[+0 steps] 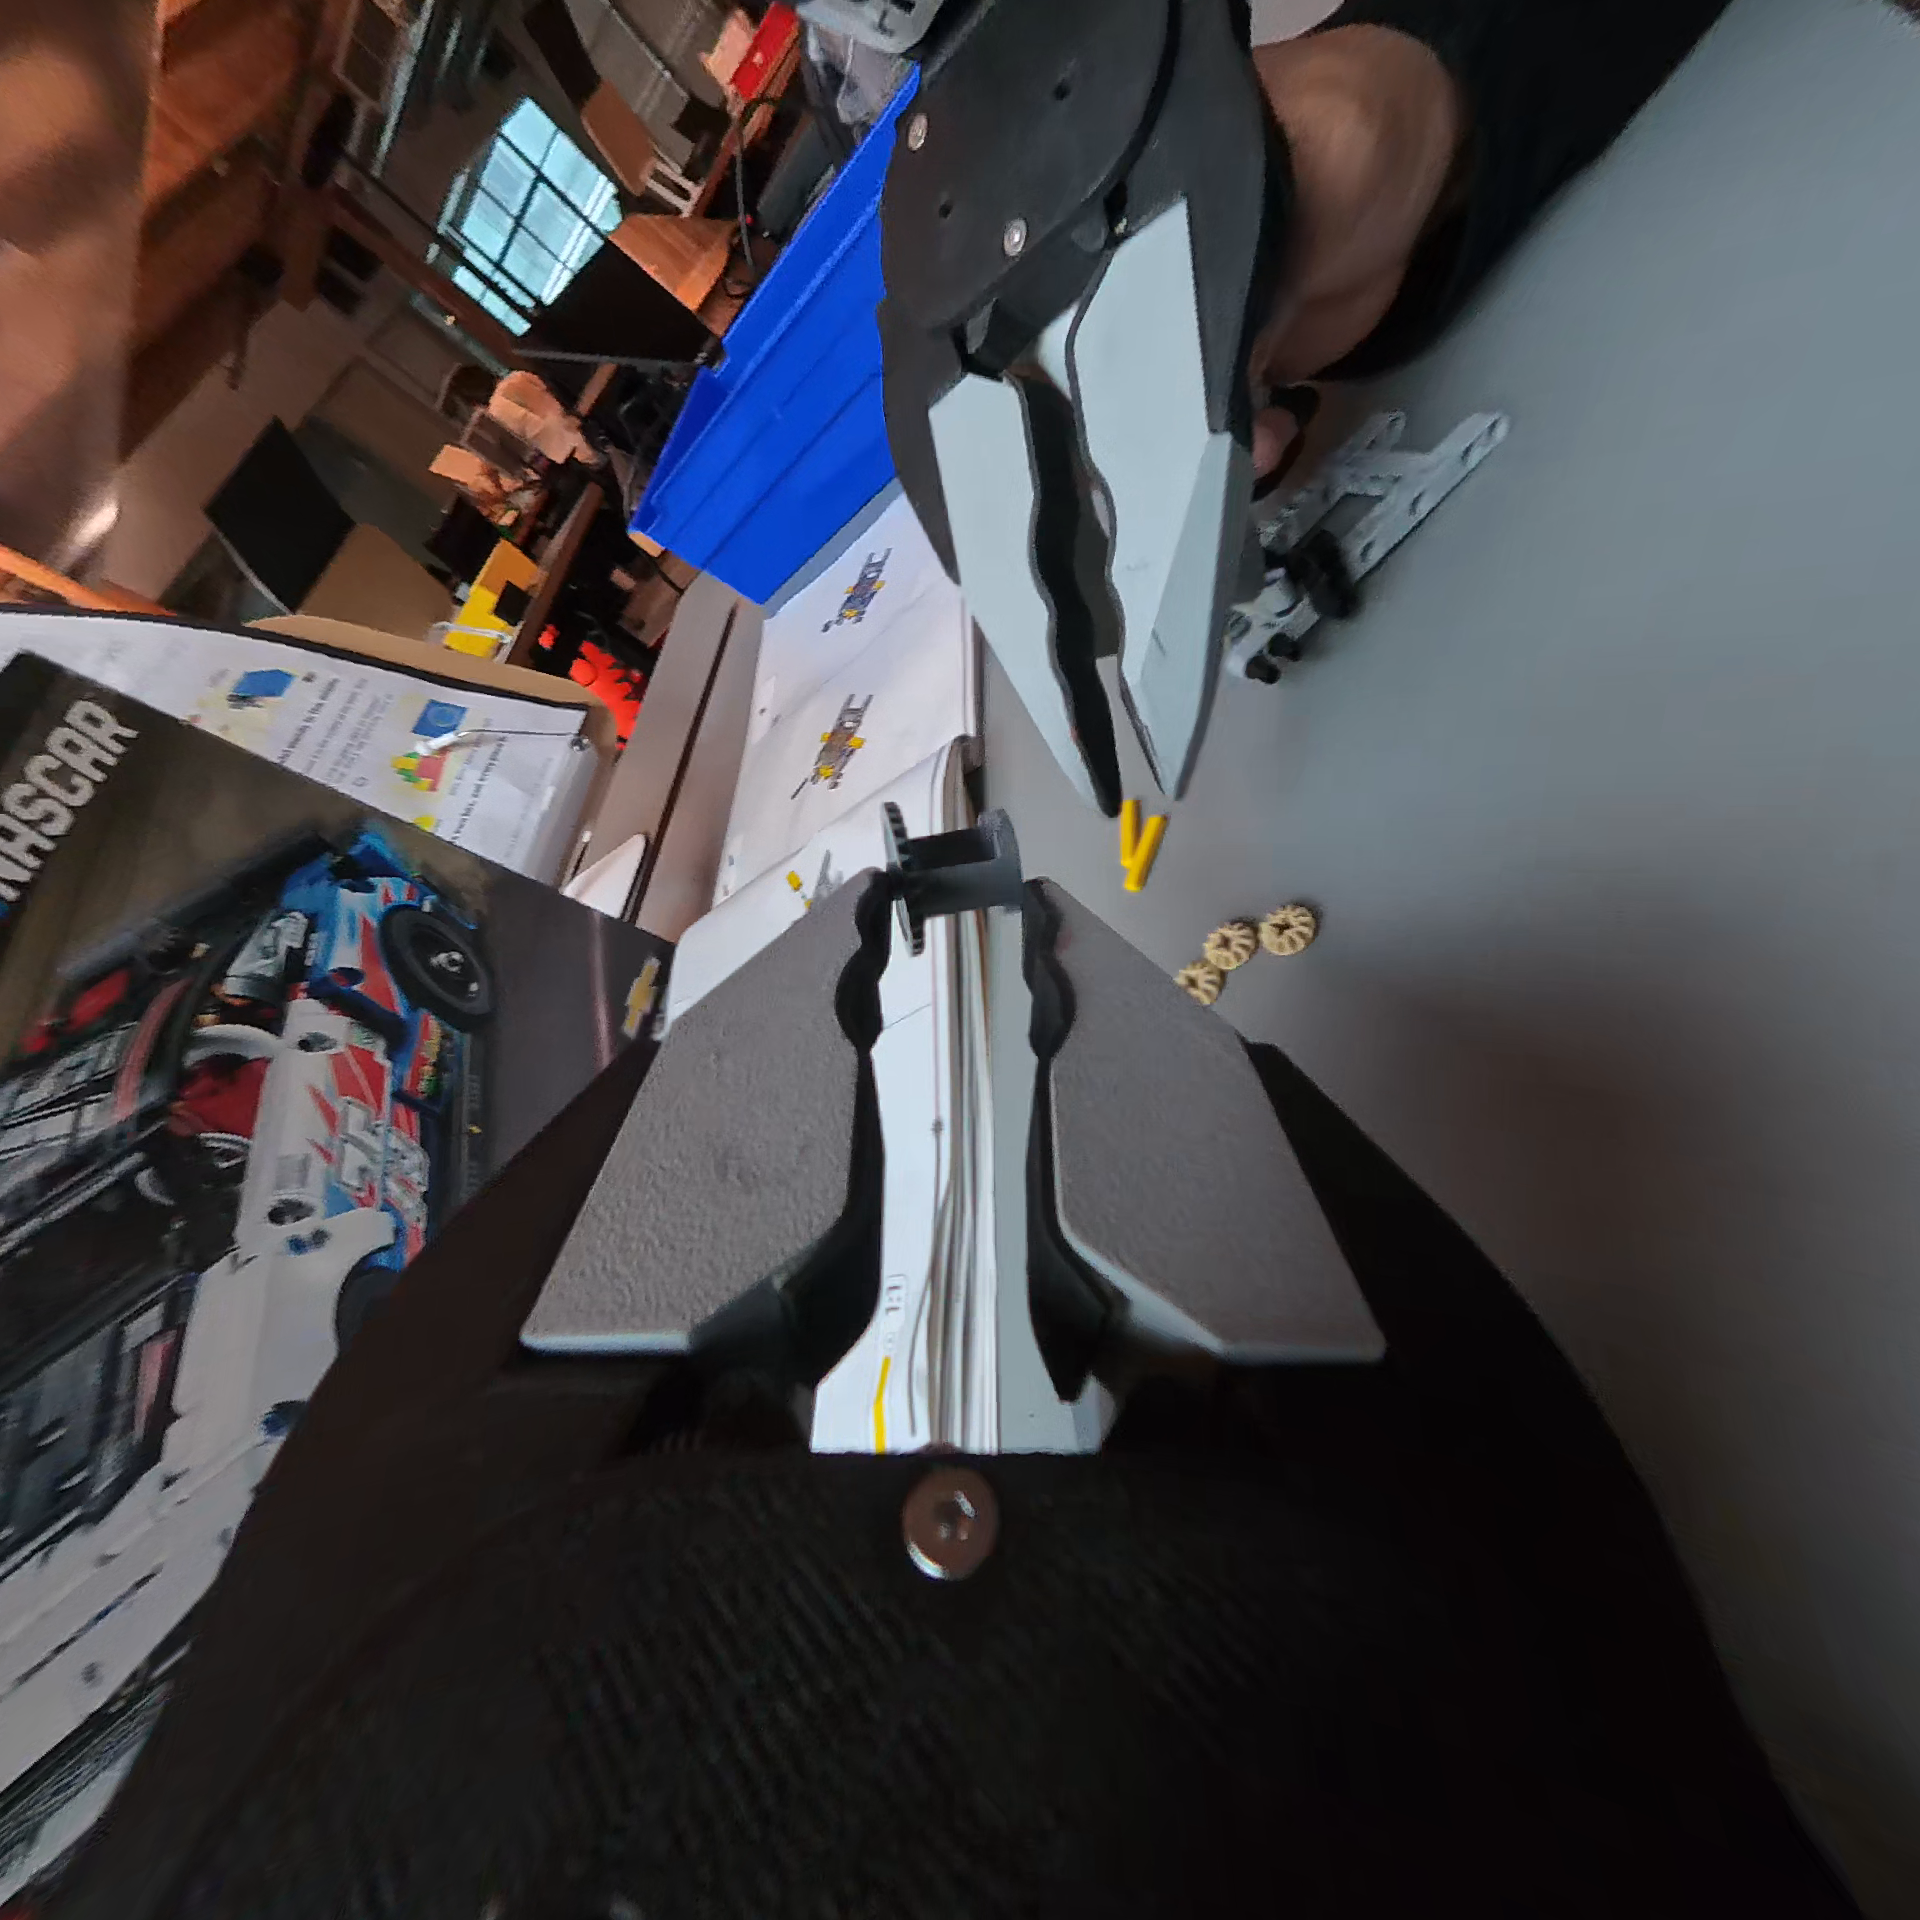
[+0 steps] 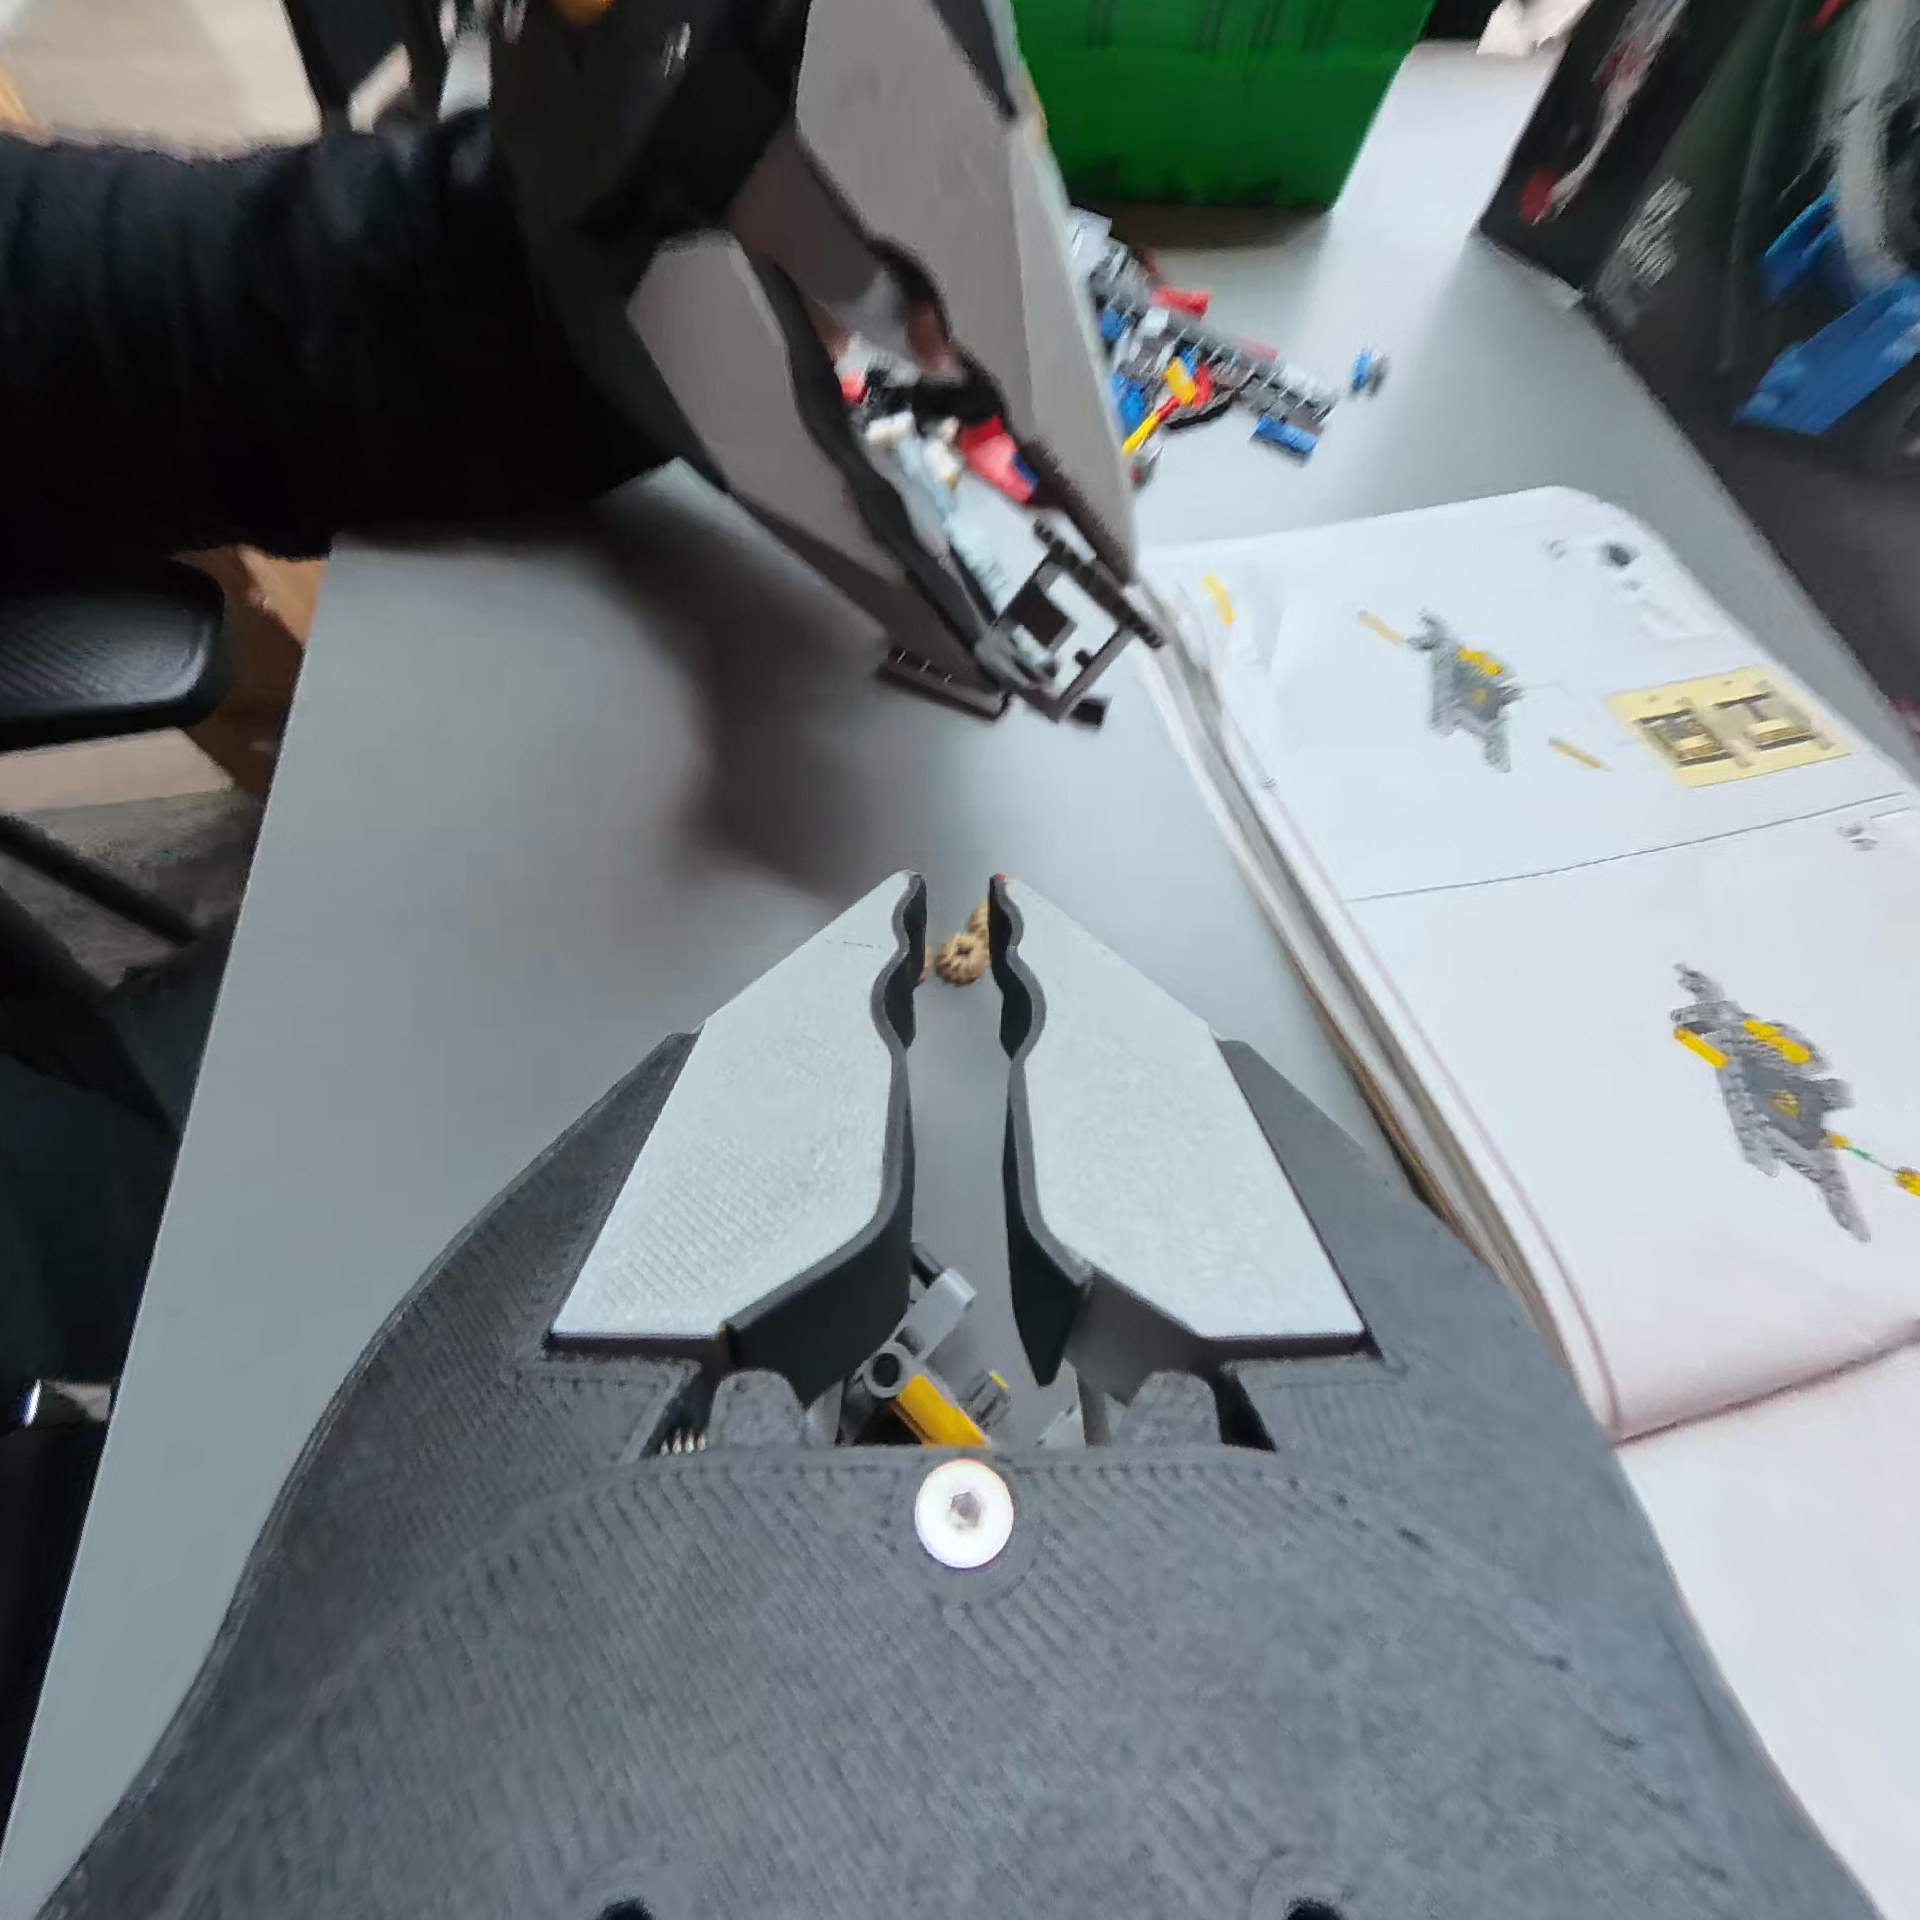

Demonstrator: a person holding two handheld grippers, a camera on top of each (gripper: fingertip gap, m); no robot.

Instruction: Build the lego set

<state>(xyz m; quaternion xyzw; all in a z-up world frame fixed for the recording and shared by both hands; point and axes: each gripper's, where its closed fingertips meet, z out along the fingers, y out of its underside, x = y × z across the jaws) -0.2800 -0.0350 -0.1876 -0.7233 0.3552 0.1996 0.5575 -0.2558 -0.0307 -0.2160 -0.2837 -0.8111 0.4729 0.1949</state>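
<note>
My left gripper is shut on a dark grey lego frame with a black gear, held tilted above the booklet's edge; the frame also shows in the right wrist view. My right gripper is narrowly open and empty, low over the grey table. In the left wrist view its tips hover just above two yellow pins. Three tan gears lie next to the pins; two show past my right fingertips. A grey lego assembly lies behind the right gripper.
An open instruction booklet lies at the table's right. A pile of loose coloured pieces sits beyond it, before a green bin. The set's box and a blue bin stand by the booklet. A dark-sleeved arm reaches in. The tips of one gripper are about 4 cm away from the tips of the other.
</note>
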